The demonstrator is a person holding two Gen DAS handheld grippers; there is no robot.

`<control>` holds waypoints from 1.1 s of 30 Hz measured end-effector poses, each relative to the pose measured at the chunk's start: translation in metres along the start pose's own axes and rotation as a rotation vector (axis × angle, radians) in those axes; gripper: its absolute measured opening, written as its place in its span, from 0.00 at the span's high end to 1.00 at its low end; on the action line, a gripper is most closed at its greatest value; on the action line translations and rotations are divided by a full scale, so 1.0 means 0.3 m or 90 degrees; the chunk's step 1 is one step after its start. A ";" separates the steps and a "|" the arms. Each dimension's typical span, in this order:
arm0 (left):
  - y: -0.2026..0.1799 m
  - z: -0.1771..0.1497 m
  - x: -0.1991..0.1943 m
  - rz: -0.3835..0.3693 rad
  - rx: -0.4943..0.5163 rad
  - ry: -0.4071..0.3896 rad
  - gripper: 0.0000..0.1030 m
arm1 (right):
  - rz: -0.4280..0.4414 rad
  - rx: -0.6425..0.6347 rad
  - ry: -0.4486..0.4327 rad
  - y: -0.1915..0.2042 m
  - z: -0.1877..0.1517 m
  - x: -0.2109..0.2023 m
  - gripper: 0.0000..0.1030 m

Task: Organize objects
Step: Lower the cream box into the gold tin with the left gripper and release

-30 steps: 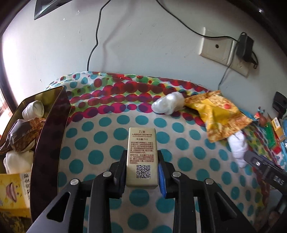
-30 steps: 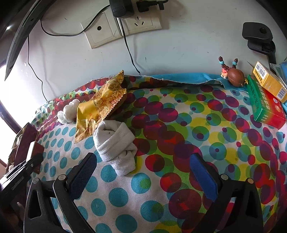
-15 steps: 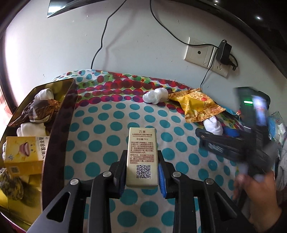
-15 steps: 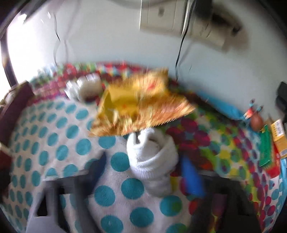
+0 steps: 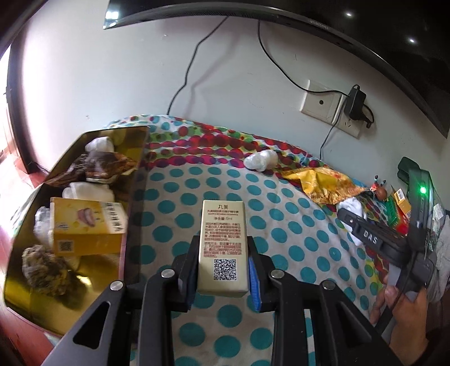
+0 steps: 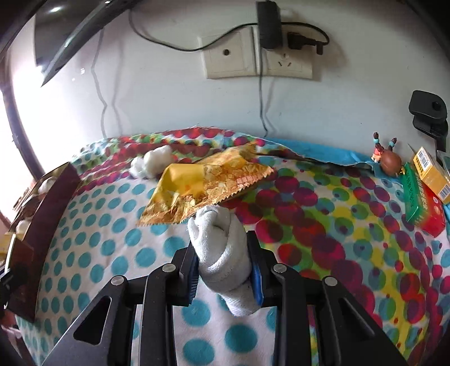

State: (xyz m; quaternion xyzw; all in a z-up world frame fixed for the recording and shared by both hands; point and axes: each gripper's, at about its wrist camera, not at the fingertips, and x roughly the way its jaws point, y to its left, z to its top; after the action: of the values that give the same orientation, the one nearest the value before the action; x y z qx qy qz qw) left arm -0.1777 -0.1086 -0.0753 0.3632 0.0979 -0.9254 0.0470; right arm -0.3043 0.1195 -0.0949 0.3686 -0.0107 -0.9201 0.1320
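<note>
My left gripper [image 5: 222, 270] is shut on a cream box with a QR code [image 5: 223, 245], held above the polka-dot cloth just right of the dark gold-lined tin [image 5: 132, 202]. The tin holds a yellow box [image 5: 87, 228], white rolled socks and brown packets. My right gripper [image 6: 225, 267] is shut on a white rolled sock [image 6: 222, 247], whose far end touches the yellow snack bag [image 6: 202, 183]. The left wrist view shows that right gripper [image 5: 374, 239] at the right edge, in a person's hand [image 5: 405, 312]. Another white sock [image 6: 152, 163] lies by the wall.
A green-and-red box [image 6: 422, 202], an orange box [image 6: 433, 174] and a small brown figurine [image 6: 389, 160] sit at the cloth's right edge. Wall sockets [image 6: 253, 62] with a plugged charger and cables hang above. A monitor's edge [image 5: 253, 14] looms overhead.
The right gripper's jaws closed from wide open onto the white sock after shifting left over it. The left gripper, still gripping the cream box, moved so that more of the tin's inside shows.
</note>
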 end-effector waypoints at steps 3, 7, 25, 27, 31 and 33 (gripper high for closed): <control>0.024 -0.010 -0.038 0.011 0.000 -0.005 0.71 | 0.022 -0.009 -0.004 0.030 -0.042 -0.033 0.73; 0.046 -0.021 -0.088 0.017 -0.004 -0.017 0.71 | 0.052 0.000 0.000 0.044 -0.092 -0.077 0.73; 0.150 -0.046 -0.259 0.036 -0.029 -0.054 0.71 | 0.225 0.112 0.023 0.082 -0.123 -0.224 0.73; 0.152 -0.045 -0.269 0.036 -0.025 -0.056 0.71 | 0.146 0.107 -0.005 0.010 -0.062 -0.240 0.73; 0.147 -0.039 -0.285 0.033 -0.016 -0.072 0.71 | 0.125 0.023 -0.039 0.068 -0.074 -0.327 0.73; 0.149 -0.038 -0.282 0.031 -0.020 -0.075 0.71 | 0.150 -0.096 -0.015 0.217 -0.139 -0.323 0.73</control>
State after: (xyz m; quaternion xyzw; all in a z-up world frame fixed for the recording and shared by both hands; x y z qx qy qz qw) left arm -0.1012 -0.1485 -0.0323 0.3096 0.1007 -0.9421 0.0808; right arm -0.1933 0.0843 -0.0523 0.3433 0.0134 -0.9006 0.2662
